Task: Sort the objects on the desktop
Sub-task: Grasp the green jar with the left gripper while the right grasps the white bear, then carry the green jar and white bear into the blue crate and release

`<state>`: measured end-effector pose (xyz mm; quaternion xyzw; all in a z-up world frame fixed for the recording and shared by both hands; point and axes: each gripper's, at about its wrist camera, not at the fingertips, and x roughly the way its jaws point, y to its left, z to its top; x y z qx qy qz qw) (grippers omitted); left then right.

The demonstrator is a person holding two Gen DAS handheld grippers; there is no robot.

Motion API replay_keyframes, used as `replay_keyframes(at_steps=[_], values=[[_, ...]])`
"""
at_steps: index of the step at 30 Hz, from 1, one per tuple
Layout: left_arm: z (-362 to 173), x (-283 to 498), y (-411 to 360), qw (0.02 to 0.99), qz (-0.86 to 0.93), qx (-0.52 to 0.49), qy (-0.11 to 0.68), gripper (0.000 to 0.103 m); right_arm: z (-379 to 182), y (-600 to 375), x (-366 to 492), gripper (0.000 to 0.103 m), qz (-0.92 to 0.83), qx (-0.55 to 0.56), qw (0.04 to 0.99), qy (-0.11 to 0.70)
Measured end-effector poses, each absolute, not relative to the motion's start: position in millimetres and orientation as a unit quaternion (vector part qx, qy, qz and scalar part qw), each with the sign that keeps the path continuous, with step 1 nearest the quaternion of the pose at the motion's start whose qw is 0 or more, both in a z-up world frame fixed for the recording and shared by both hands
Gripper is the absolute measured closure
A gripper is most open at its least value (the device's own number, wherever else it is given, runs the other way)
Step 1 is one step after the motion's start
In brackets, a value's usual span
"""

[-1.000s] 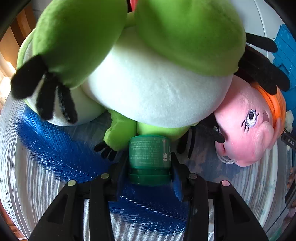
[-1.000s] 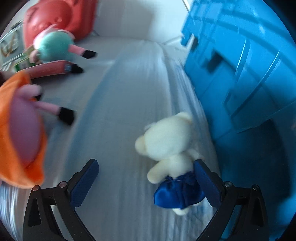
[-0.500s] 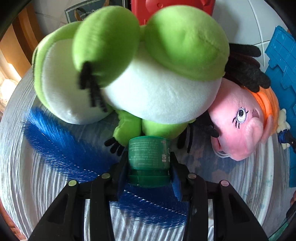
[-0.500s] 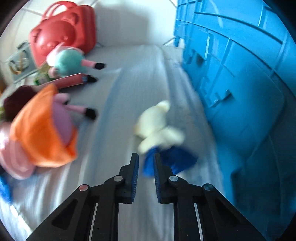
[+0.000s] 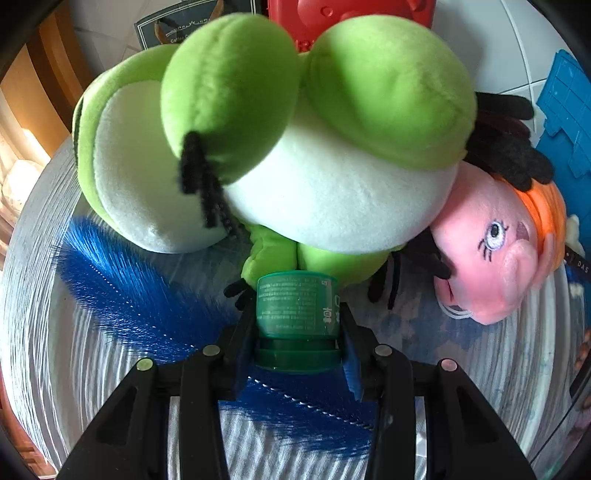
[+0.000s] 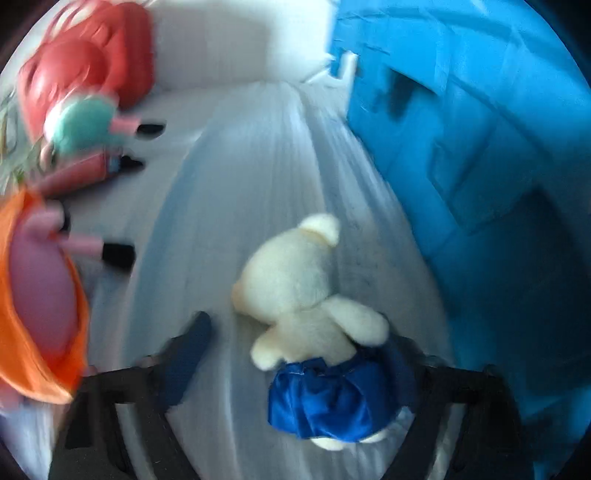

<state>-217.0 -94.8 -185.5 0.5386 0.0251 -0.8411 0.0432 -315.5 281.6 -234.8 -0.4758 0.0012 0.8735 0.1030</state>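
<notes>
Since 1 s ago the left gripper (image 5: 297,345) has lifted slightly: more of the green frog plush (image 5: 325,158) and red case (image 5: 351,18) shows at 12 o'clock; its narrow jaws clamp the small green jar (image 5: 297,308), above a blue feather (image 5: 122,288) on the striped cloth (image 5: 44,314); pink pig plush (image 5: 495,254) at 3 o'clock, touching the frog. Right gripper (image 6: 299,354), which snapped together half a second ago, is opening, blurred; white bear in blue skirt (image 6: 306,314) lies between the fingers, nearer the right one, apparently not pinched; blue crate (image 6: 480,147) at 2 o'clock, near the bear.
</notes>
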Motion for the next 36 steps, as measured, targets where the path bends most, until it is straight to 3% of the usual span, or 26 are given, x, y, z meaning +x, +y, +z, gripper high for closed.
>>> replay_keyframes(at_steps=[3,10,14,21,36], values=[[-174.4,-208.1,-92.8,0.034,-0.845,0.533,0.027,0.063,-225.7,274.9,-299.6,0.068,0.877,-0.475,0.072,0.007],[-142.4,-172.7,-102.2,0.012,-0.858,0.512,0.032,0.063,-192.6,243.9,-231.5,0.068,0.885,-0.465,0.003,0.019],[-110.7,-192.5,-91.1,0.007,-0.87,0.493,0.029,0.063,-164.6,232.4,-208.4,0.068,0.892,-0.45,-0.027,0.022],[-111.5,-168.7,-71.3,-0.001,-0.903,0.43,0.014,0.063,-96.3,215.3,-181.0,0.068,0.92,-0.385,-0.068,0.023],[7.9,-142.9,5.3,-0.047,-0.956,0.287,-0.026,0.063,42.6,236.2,-115.8,0.068,0.973,-0.217,-0.074,0.011]])
